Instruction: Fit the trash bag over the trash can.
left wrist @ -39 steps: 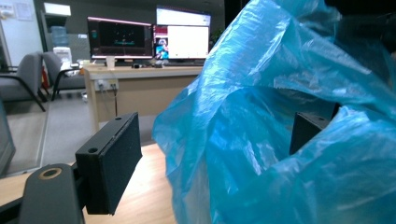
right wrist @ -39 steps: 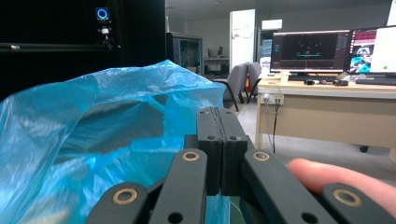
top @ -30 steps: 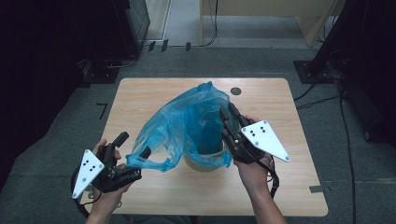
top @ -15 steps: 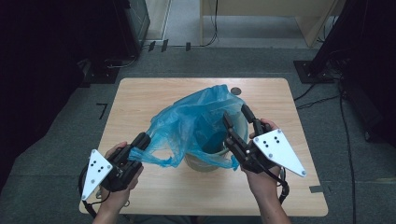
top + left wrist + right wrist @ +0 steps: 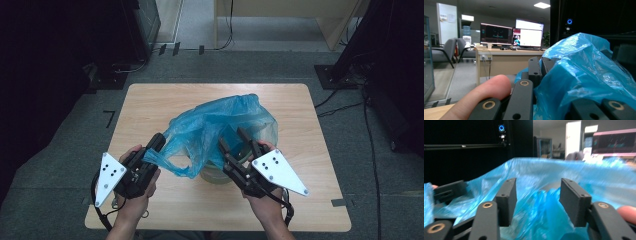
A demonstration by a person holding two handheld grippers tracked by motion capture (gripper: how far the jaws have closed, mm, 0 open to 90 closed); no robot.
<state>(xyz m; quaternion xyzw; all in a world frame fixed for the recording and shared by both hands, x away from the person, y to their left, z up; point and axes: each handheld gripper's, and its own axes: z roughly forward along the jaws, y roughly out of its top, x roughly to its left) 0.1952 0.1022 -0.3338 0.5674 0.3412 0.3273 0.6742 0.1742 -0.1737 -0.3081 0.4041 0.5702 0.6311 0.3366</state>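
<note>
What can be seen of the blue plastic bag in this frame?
The blue plastic bag is thin, translucent and crinkled, billowing loosely over a round container at the table's middle. The left gripper is shut on its near-left edge, pulling a flap outward. The right gripper stands open at its right side.

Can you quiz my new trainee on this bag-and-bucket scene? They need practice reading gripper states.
1. True or false: the left gripper is shut on the blue plastic bag.
2. How do the jaws of the right gripper stand? A) pinched on the bag B) apart, film loose between them C) clamped on the table edge
3. What does the bag drape over?

Key
1. True: in the left gripper view its jaws meet with blue film pinched between them.
2. B; they have just been opening.
3. A pale round bucket standing on the wooden table.
</note>
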